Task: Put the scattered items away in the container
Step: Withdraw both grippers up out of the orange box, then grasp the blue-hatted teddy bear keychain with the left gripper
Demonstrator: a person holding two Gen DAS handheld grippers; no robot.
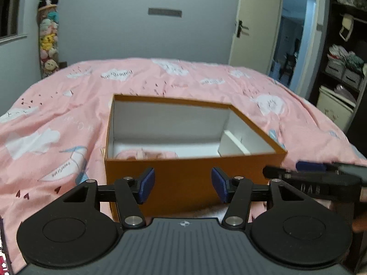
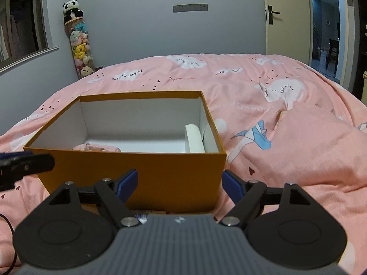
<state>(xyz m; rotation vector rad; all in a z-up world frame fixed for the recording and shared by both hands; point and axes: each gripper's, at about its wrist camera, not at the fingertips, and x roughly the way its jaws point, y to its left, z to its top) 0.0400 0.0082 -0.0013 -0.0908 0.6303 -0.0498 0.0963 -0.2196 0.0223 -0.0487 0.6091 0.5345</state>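
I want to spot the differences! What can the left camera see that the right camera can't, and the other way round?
Only the left wrist view shows the dark shelves with folded things at the right. Only the right wrist view shows the blue paper-crane print clearly and a window at the left. Both show the orange box on the pink bedspread, a pink item and a white item inside it, and the plush toy stack.

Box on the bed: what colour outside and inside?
Box: orange outside, white inside; clearest in the right wrist view.
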